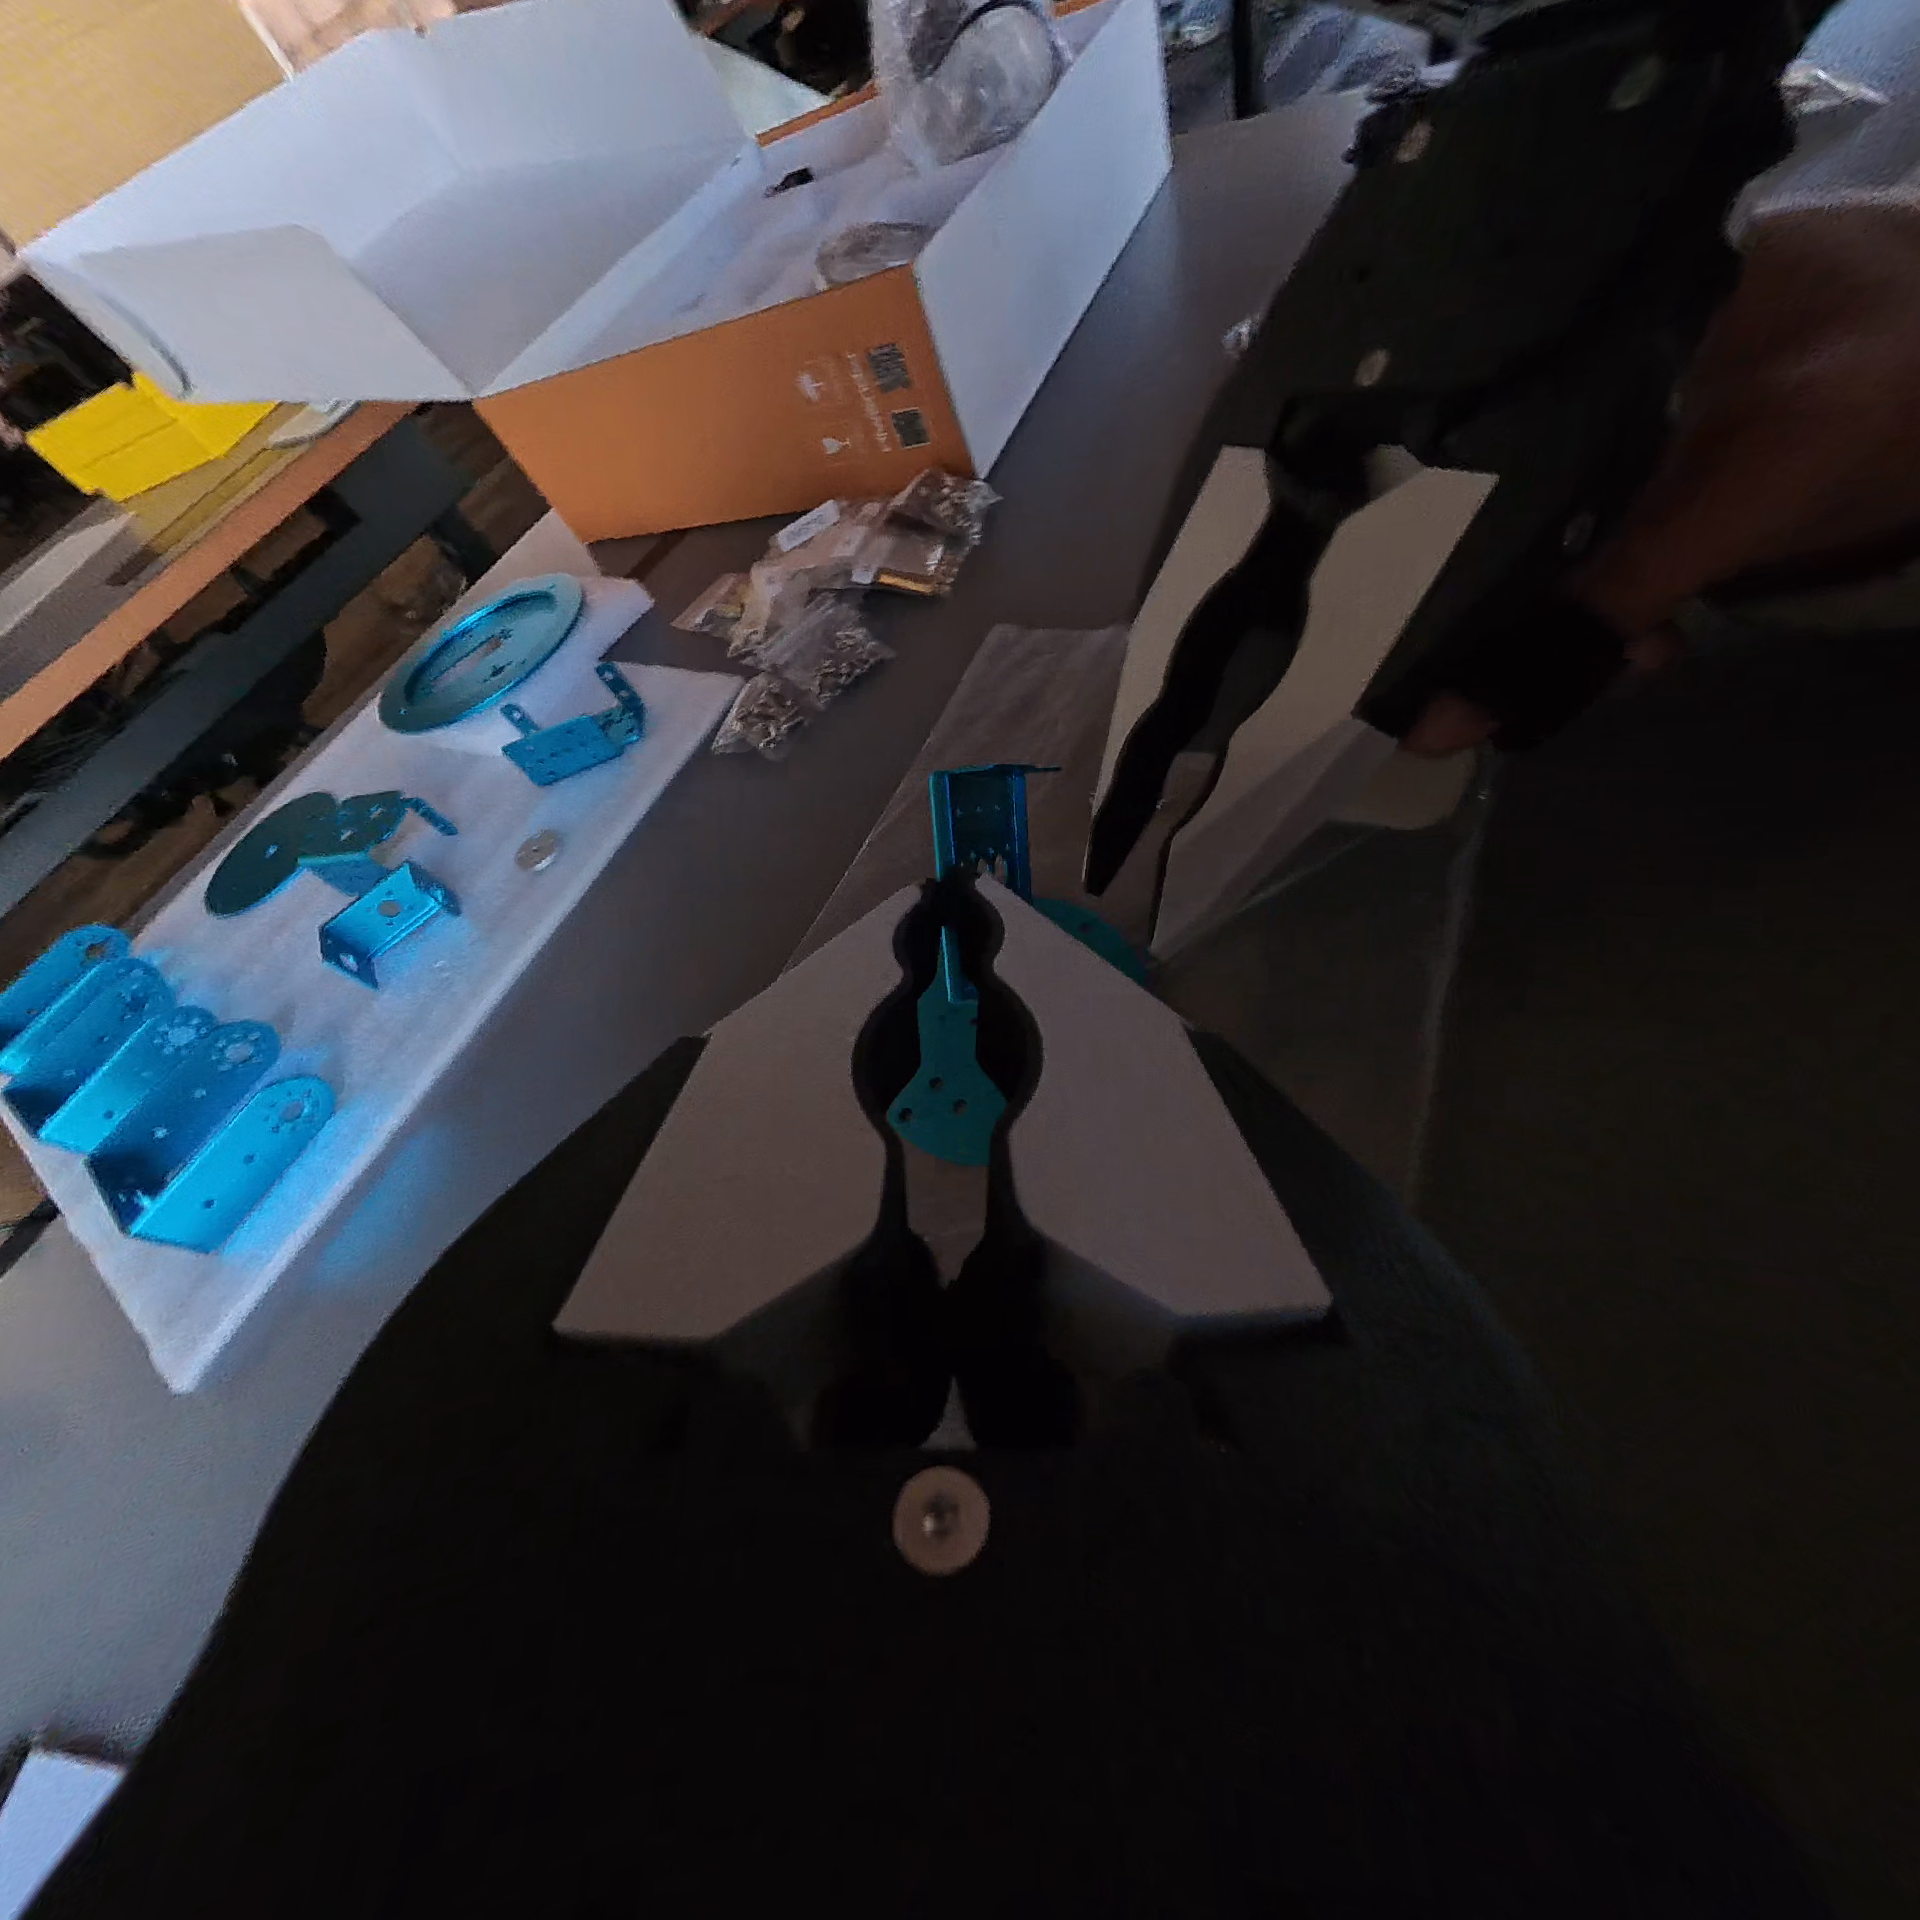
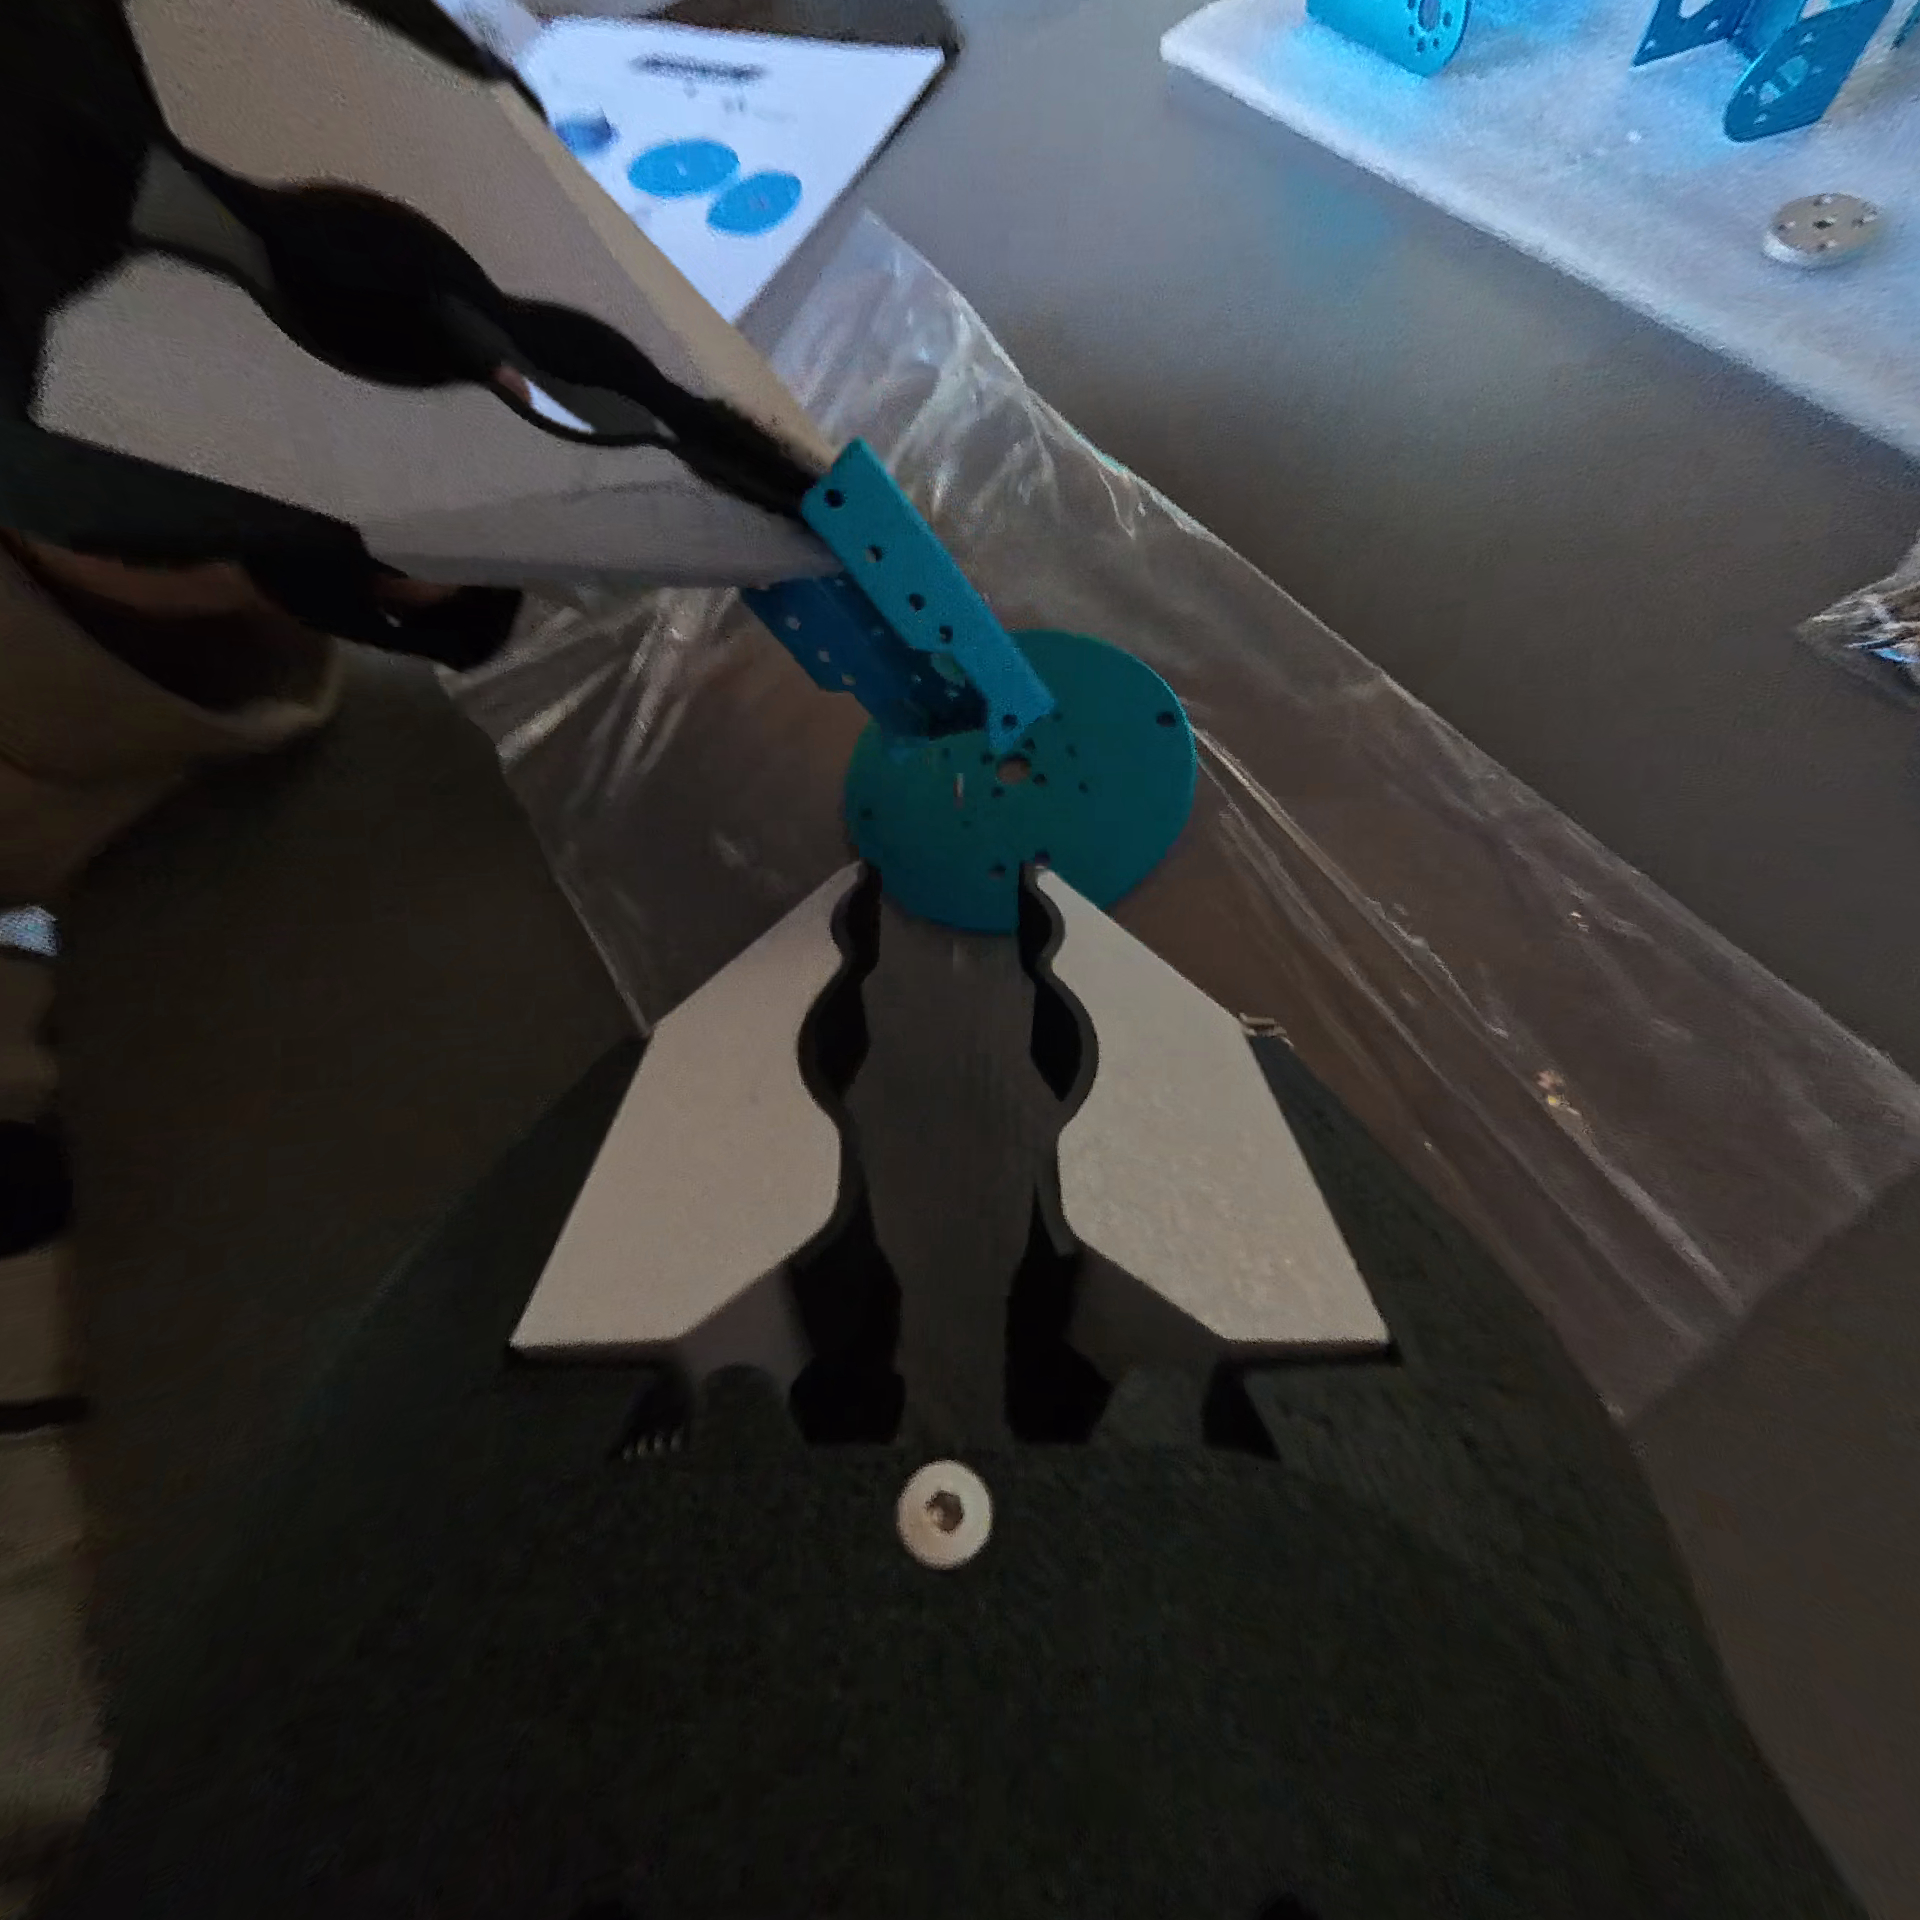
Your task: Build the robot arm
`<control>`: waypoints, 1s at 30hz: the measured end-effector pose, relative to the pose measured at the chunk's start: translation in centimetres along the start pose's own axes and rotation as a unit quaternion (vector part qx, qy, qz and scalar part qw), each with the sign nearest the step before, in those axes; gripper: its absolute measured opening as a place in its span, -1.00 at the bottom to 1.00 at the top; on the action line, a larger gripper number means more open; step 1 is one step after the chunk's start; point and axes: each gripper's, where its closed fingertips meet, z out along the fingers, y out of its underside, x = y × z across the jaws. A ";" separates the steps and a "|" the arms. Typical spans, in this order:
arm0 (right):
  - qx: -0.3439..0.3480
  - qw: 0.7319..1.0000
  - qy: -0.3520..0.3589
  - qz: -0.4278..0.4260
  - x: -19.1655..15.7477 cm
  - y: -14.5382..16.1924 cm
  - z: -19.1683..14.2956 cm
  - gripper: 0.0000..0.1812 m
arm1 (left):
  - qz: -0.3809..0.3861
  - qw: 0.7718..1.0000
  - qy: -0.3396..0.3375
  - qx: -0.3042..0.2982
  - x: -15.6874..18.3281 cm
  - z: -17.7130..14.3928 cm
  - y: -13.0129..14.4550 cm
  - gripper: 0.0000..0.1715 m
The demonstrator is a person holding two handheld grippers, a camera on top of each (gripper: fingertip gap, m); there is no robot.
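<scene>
Right now your left gripper (image 1: 961,894) is clamping the blue bracket (image 2: 914,613), standing it on the disc (image 2: 1023,790). Your right gripper (image 2: 951,878) is sitting with fingers parted at the disc's near edge, over the plastic bag (image 2: 1351,831). Farther off, spare brackets (image 1: 156,1081) are lying on white foam (image 1: 343,1091) beside the box (image 1: 727,395).

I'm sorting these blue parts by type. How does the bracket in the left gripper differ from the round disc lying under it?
The blue bracket is a long folded channel; the blue disc is a flat circle. The bracket is clamped at its upper end by the left gripper and stands tilted with its lower end on the disc; the disc lies flat on the clear plastic bag, its near edge between the open right gripper fingertips. Both are blue perforated metal.
</scene>
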 end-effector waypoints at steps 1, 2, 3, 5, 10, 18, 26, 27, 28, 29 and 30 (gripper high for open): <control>-0.008 1.000 0.010 -0.021 0.1 0.4 -0.2 -0.73 | 0.014 1.000 0.002 0.001 0.4 0.1 -0.1 -0.99; -0.014 0.999 0.021 -0.037 0.2 0.7 -0.3 -0.73 | 0.032 0.999 -0.001 -0.005 0.5 0.2 0.0 -0.99; -0.017 0.998 0.031 -0.049 0.2 0.9 -0.6 -0.73 | 0.059 0.998 -0.006 -0.015 0.7 0.3 0.1 -0.99; -0.008 0.997 0.038 -0.067 -0.2 0.9 -0.9 -0.73 | 0.099 0.995 -0.008 -0.024 1.2 0.7 0.4 -0.99; -0.012 0.997 0.015 -0.076 -1.4 1.8 -1.1 -0.72 | 0.056 0.998 -0.021 -0.016 0.3 0.7 0.2 -0.99; -0.018 0.995 0.081 -0.062 -1.1 1.9 -0.3 -0.82 | -0.048 0.997 -0.048 0.022 -2.8 -0.7 0.6 -0.99; -0.046 0.992 0.111 -0.039 -0.6 2.1 1.0 -0.88 | -0.259 0.965 -0.008 -0.034 -3.4 -1.4 3.3 -0.99; -0.049 0.991 0.118 -0.043 -0.5 2.2 0.9 -0.91 | -0.321 0.946 -0.004 -0.033 -3.6 -1.8 3.7 -0.99; -0.050 0.990 0.122 -0.048 -0.5 2.2 0.9 -0.92 | -0.383 0.923 0.009 -0.034 -3.4 -2.1 4.1 -0.99; -0.049 0.989 0.127 -0.053 -0.4 2.2 0.9 -0.93 | -0.436 0.899 0.027 -0.036 -2.9 -2.4 4.5 -0.99; -0.047 0.988 0.133 -0.058 -0.4 2.2 1.0 -0.94 | -0.477 0.877 0.041 -0.038 -2.4 -2.8 4.9 -0.99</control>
